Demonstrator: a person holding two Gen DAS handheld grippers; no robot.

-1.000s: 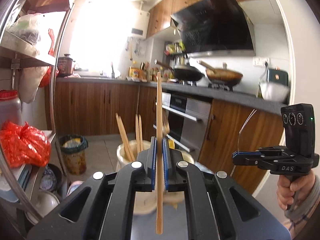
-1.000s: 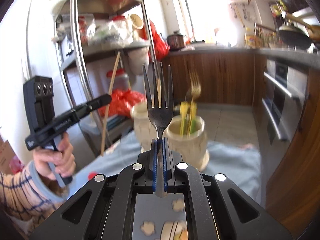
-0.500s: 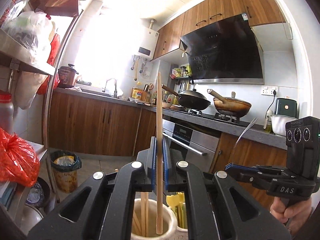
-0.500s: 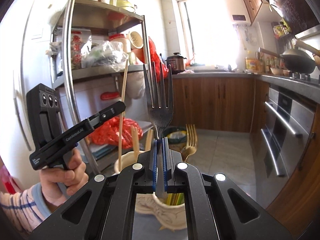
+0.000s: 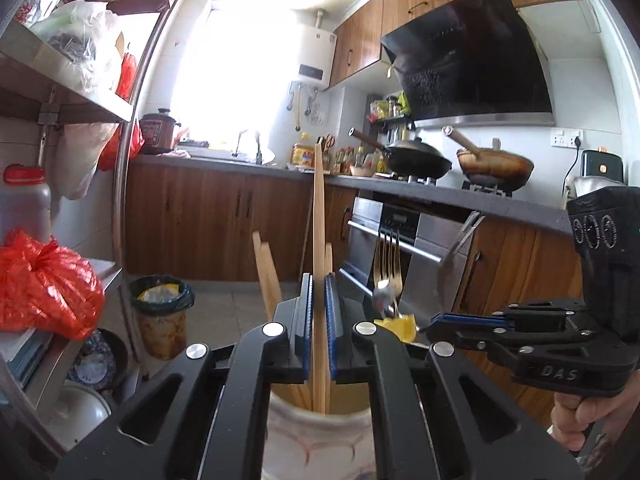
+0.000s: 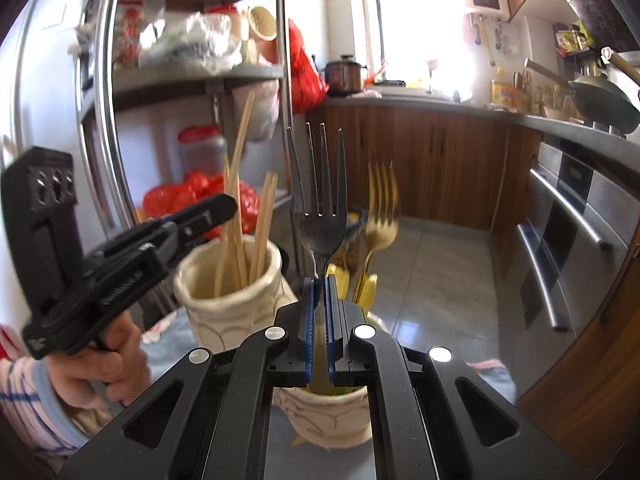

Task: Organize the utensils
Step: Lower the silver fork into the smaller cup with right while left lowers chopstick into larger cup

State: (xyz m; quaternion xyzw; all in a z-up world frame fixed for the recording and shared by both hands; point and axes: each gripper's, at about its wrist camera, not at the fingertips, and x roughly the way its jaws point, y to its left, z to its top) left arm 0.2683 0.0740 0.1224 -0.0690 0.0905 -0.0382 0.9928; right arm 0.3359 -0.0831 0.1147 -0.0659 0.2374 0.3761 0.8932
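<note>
My left gripper (image 5: 319, 280) is shut on a wooden chopstick (image 5: 318, 216) held upright, its lower end inside a cream ceramic jar (image 5: 320, 436) with other chopsticks (image 5: 264, 276). My right gripper (image 6: 319, 280) is shut on a dark steel fork (image 6: 320, 200), tines up, its handle dipping into a second cream jar (image 6: 332, 412) that holds a gold fork (image 6: 380, 216). The chopstick jar (image 6: 228, 292) stands to the left of it. The left gripper also shows in the right wrist view (image 6: 224, 208), the right gripper in the left wrist view (image 5: 440, 320).
A steel shelf rack (image 5: 120, 200) with a red bag (image 5: 44, 284) stands at left. A bin (image 5: 162, 316) is on the tiled floor. Wooden cabinets, an oven (image 5: 404, 248) and woks (image 5: 416, 158) line the far counter. The jars stand on a blue patterned cloth (image 6: 172, 328).
Both grippers have dropped down over the jars. The chopstick's lower end now sits inside its jar and the fork's handle reaches into the other jar.
</note>
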